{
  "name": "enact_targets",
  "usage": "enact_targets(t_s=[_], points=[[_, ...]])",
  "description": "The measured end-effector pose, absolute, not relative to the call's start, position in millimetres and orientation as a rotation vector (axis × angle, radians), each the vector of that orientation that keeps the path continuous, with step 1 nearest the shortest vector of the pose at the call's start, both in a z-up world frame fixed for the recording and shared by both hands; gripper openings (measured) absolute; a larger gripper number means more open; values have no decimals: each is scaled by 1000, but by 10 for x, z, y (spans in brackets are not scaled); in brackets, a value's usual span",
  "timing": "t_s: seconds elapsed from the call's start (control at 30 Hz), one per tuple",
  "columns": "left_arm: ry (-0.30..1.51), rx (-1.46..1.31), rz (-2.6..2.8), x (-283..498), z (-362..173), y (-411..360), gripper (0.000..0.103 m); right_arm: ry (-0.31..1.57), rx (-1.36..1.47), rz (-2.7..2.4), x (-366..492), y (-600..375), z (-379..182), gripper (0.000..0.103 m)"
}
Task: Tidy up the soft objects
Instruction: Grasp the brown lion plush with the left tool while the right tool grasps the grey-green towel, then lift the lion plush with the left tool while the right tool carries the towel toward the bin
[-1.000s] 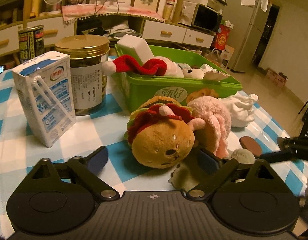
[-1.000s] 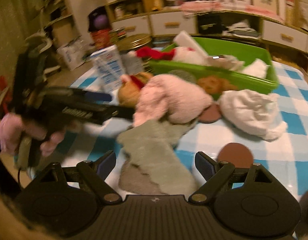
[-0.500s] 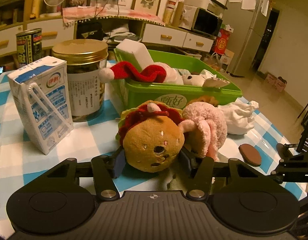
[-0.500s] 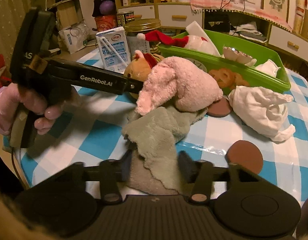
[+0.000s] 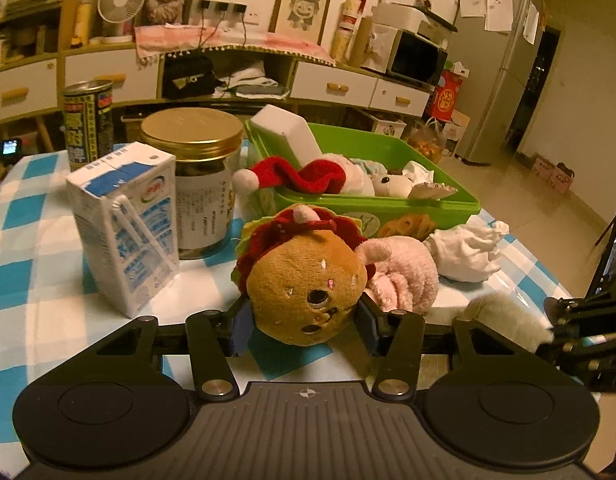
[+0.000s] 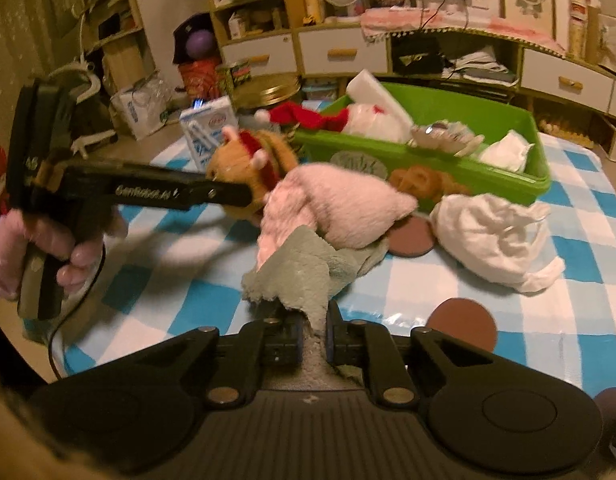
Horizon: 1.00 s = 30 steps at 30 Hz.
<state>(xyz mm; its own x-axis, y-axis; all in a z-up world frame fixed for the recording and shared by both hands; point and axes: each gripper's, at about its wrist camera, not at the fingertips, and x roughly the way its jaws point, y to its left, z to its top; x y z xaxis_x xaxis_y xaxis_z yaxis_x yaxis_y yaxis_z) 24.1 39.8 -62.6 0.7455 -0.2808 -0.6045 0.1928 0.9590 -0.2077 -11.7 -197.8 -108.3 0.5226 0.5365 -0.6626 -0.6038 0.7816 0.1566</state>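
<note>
My left gripper [image 5: 303, 326] is shut on a brown burger plush [image 5: 305, 284] with a red frill, lifted slightly off the checked table; it also shows in the right wrist view [image 6: 247, 160]. My right gripper [image 6: 312, 338] is shut on a grey-green fuzzy cloth [image 6: 303, 276] and lifts its edge. A pink plush [image 6: 340, 208] lies on that cloth, next to the burger. A white soft bundle [image 6: 496, 232] lies to the right. The green bin [image 6: 468, 168] behind holds a Santa hat plush [image 5: 303, 176] and other soft toys.
A milk carton [image 5: 125, 224], a gold-lidded jar [image 5: 197, 176] and a can [image 5: 87, 120] stand at the left of the table. Brown round coasters [image 6: 462, 322] lie on the cloth. A cookie-like toy [image 6: 418, 180] leans on the bin front.
Both grippers closed: the left on the burger plush and raised it, the right on the grey-green cloth, pulling its edge up.
</note>
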Motion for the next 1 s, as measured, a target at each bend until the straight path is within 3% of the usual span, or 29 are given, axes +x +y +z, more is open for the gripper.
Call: enact_targets(t_s=[1.0], points=[[628, -178, -259, 241, -180, 363, 53, 539, 140, 538, 79, -2351, -375, 3]])
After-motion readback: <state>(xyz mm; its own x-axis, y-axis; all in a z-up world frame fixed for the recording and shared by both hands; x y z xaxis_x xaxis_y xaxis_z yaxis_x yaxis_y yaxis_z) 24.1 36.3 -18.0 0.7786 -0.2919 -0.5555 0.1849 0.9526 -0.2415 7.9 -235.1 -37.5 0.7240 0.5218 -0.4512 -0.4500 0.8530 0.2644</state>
